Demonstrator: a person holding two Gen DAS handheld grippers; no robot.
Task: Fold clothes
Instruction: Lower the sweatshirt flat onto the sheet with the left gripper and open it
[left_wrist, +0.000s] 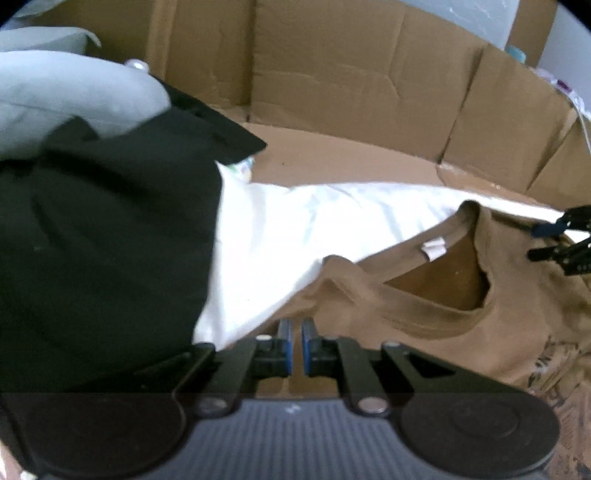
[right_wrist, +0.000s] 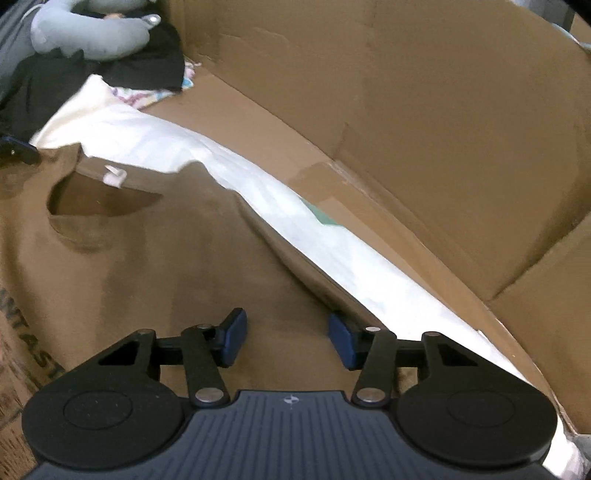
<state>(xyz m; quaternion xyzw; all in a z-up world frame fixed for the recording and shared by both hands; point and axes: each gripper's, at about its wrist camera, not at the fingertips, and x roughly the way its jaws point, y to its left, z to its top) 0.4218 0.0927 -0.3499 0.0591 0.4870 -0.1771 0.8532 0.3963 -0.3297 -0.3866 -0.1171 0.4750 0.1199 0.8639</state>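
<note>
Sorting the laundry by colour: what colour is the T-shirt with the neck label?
Tan-brown T-shirt with dark printed lettering; clearest in the right wrist view.

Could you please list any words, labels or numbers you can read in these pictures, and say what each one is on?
"NTAST": dark printed letters on the brown T-shirt, cut off at the left edge of the right wrist view; the rest is out of frame.
Same print in the left wrist view: too blurred to read.
Small white neck tag: no legible text.
</note>
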